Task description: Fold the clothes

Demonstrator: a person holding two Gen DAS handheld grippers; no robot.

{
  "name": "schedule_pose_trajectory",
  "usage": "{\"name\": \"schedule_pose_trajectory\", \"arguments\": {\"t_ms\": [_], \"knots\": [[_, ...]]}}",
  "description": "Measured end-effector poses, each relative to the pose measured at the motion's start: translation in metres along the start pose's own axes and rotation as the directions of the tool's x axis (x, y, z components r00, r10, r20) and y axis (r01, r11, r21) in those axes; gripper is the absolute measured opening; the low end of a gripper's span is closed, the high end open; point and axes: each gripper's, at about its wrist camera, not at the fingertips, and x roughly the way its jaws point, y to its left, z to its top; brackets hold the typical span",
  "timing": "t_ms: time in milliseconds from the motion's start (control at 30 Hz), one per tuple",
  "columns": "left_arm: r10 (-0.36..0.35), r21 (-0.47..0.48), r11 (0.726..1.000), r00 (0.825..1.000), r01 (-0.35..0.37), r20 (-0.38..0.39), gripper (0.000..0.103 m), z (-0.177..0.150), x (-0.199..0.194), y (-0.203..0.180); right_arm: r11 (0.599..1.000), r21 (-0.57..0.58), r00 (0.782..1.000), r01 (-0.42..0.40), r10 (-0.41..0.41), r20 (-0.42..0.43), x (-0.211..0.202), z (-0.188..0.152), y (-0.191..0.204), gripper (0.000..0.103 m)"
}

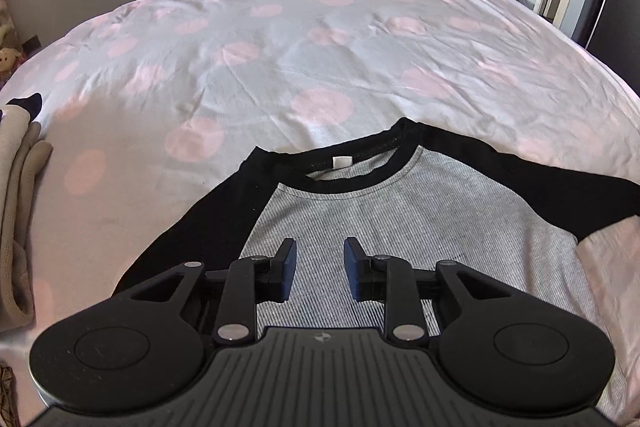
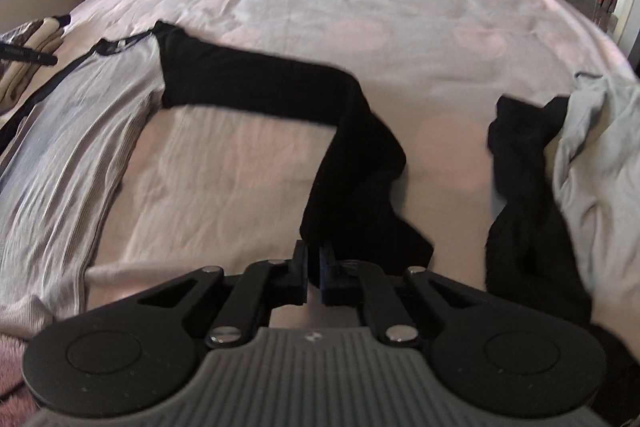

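polka-dot bedspread (image 2: pixel 400 7) under raglan shirt (image 2: pixel 80 115), right tool (image 2: pixel 314 259) pinching its black sleeve (image 2: pixel 352 163)

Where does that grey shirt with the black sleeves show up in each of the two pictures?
Left wrist view: the grey shirt fills the lower middle, collar away from the camera, under the open left claw.
Right wrist view: the shirt lies along the left edge; its black sleeve stretches right to the right claw.
Shared landmark: the pink-dotted bedspread.

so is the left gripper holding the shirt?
No. The left gripper hangs over the shirt's grey body with its jaws apart and no cloth between them.
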Motion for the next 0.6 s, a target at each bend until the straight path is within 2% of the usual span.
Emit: {"name": "schedule_pose_trajectory", "arguments": {"t_ms": [100, 133, 167, 233, 367, 600], "knots": [[0.014, 0.065, 0.998, 1.000, -0.014, -0.007, 0.024, -0.003, -0.004, -0.008, 0.999, 0.036, 1.000, -0.018, 0.018, -0.006, -0.008, -0.003, -0.002, 0.017], [0.015, 0.079, 0.997, 1.000, -0.015, -0.009, 0.024, -0.003, -0.005, -0.010, 0.999, 0.044, 1.000, -0.022, 0.022, 0.001, -0.014, -0.003, -0.004, 0.025], [0.015, 0.089, 0.996, 1.000, -0.014, -0.013, 0.024, -0.004, -0.005, -0.011, 0.999, 0.049, 1.000, -0.022, 0.021, 0.018, -0.021, -0.004, -0.006, 0.030], [0.016, 0.103, 0.995, 1.000, -0.014, -0.022, 0.024, -0.003, -0.003, -0.013, 0.998, 0.063, 0.998, -0.011, 0.007, 0.062, -0.036, -0.005, -0.013, 0.033], [0.014, 0.109, 0.994, 0.999, -0.010, -0.034, 0.025, 0.000, 0.006, -0.020, 0.984, 0.175, 0.990, 0.015, -0.039, 0.133, -0.056, -0.005, -0.040, 0.033], [-0.007, 0.159, 0.987, 0.999, 0.013, -0.042, 0.027, 0.020, 0.028, -0.046, 0.973, 0.219, 0.990, 0.066, -0.091, 0.105, -0.039, -0.009, -0.062, 0.033]]}}
